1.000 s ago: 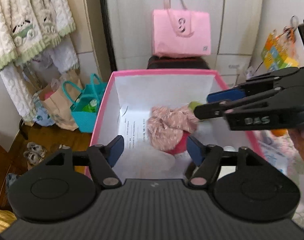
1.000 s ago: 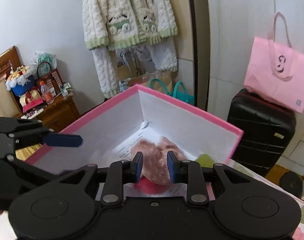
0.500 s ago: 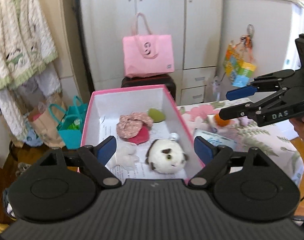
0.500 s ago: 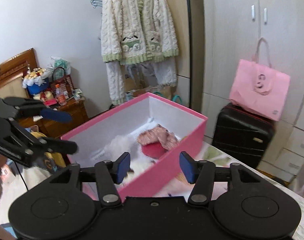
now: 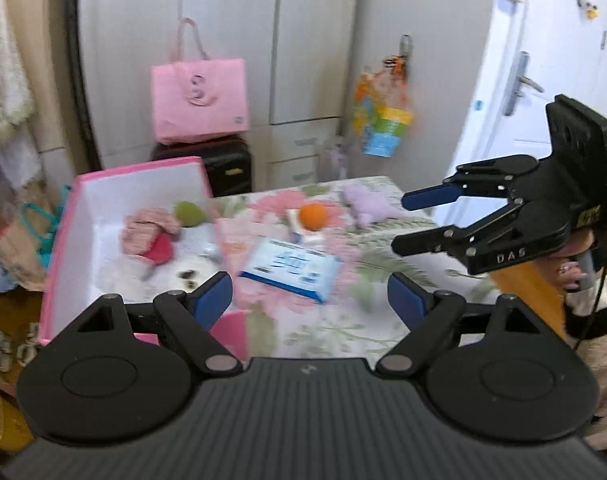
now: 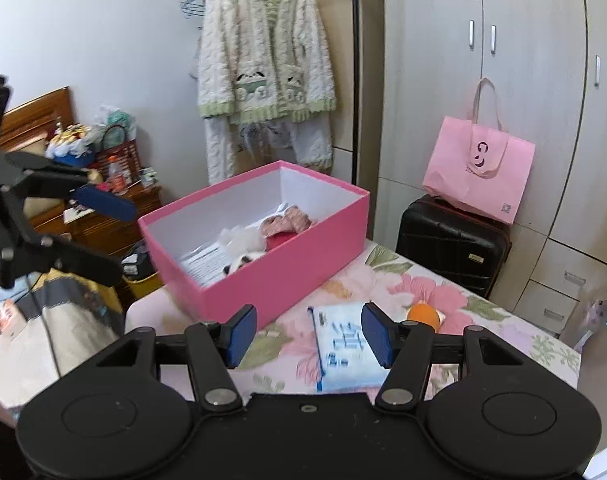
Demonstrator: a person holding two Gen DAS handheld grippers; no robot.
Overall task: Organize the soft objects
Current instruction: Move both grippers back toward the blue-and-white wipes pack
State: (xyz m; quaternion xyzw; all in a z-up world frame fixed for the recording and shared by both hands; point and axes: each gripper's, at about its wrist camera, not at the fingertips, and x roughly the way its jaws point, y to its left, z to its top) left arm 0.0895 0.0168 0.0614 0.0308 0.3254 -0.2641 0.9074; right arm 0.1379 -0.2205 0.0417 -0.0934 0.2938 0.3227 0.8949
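Observation:
A pink box [image 5: 59, 248] stands on the table's left end. It holds a pink knit piece [image 5: 147, 226], a green lump [image 5: 189, 213] and a white plush [image 5: 187, 274]. To its right lie a wipes pack [image 5: 291, 266], an orange ball [image 5: 313, 216] and a lilac plush [image 5: 369, 204]. My left gripper [image 5: 309, 300] hangs open and empty above the box's near corner. My right gripper [image 5: 403, 222] hovers right of the table; its jaws are opening with nothing between them. From the right wrist the box [image 6: 283, 268], pack [image 6: 343, 348], ball [image 6: 423, 314], right gripper [image 6: 309, 334] and left gripper [image 6: 115, 240] show.
The table has a floral cloth [image 5: 335, 320]. Behind it a black suitcase [image 6: 451, 240] carries a pink tote [image 6: 479, 168], in front of grey cupboards. A cream cardigan [image 6: 263, 64] hangs on the wall. A cluttered wooden dresser [image 6: 103, 216] stands left. A hand [image 5: 575, 272] holds the right gripper.
Both grippers have drawn back and up from inside the box, and their jaws have spread. The pink knit piece stays in the box. The table top has come into view.

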